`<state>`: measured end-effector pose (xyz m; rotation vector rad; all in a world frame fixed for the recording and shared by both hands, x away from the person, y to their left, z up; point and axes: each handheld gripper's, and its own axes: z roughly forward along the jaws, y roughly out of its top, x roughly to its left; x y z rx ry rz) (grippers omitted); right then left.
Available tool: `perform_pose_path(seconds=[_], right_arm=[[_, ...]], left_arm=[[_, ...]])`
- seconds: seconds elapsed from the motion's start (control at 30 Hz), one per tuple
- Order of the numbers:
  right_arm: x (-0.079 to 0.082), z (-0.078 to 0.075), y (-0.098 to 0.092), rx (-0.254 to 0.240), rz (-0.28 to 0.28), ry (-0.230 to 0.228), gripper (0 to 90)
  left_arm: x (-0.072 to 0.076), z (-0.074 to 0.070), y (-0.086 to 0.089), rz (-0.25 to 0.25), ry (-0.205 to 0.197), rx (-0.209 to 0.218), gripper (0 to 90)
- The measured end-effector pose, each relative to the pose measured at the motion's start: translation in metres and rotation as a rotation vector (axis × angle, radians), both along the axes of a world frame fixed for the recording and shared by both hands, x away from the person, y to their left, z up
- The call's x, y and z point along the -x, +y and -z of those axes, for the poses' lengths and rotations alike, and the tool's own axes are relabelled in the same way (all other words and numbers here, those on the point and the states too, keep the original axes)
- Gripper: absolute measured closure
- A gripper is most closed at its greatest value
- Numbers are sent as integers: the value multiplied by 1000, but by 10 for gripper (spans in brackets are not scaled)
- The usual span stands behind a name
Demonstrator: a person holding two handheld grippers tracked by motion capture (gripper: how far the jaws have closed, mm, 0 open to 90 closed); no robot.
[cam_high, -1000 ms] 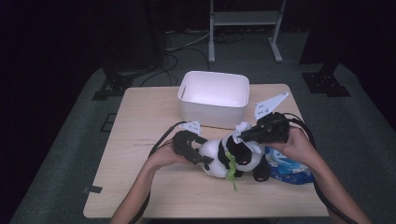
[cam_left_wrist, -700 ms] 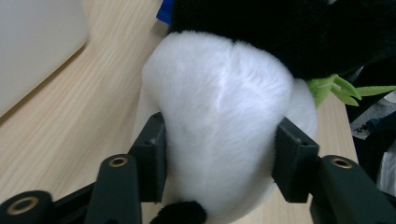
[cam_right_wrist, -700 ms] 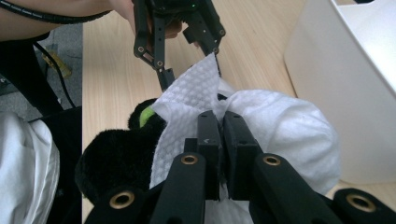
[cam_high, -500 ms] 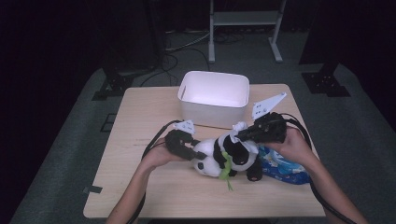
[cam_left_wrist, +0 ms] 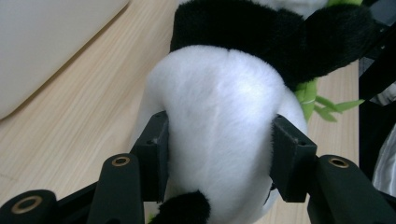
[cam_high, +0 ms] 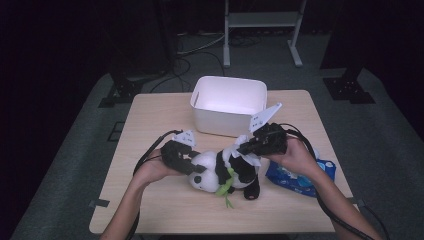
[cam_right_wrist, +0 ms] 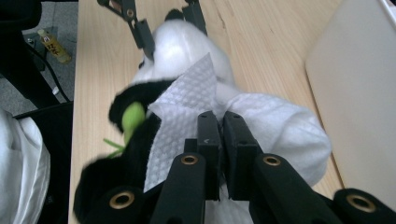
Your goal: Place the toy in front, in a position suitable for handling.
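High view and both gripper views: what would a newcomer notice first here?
A plush panda lies near the front of the wooden table, its white head squeezed between the left gripper fingers. The right gripper pinches a white wipe on the panda's body. Behind stands a white bin.

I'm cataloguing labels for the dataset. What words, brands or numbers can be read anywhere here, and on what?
None can be read.
Blue packet beside the panda toy: white printing, too blurred.
Small yellow bottle on the floor: dark marks, too small.
White bin: no lettering shows.
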<state>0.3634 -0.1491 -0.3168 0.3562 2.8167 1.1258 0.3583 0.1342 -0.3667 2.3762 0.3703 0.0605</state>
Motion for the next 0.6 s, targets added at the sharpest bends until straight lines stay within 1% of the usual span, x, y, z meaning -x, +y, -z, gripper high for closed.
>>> perform_pose_path(seconds=[0.07,0.1,0.17,0.23,0.33,0.47,0.5,0.53,0.6], right_arm=[[1,0,8,4,-14,9,853],[0,3,12,21,-32,1,853],[2,8,21,41,-41,13,853],[2,13,28,51,-55,18,853],[2,17,36,51,-69,28,853],[3,22,50,90,-93,31,852],[3,24,52,97,-99,29,852],[3,24,54,103,-102,29,852],[2,23,53,100,-100,40,852]], left_arm=[[2,-2,-7,13,-1,1,464],[2,-3,-10,17,-2,-7,464],[3,-5,-14,24,-7,-24,463],[4,-5,-14,22,-8,-24,461],[5,-5,-15,24,-6,-15,460],[5,-4,-16,19,-3,0,454],[5,-3,-15,23,-4,-7,451],[5,-3,-14,19,0,0,449],[6,-1,-11,17,0,15,444]])
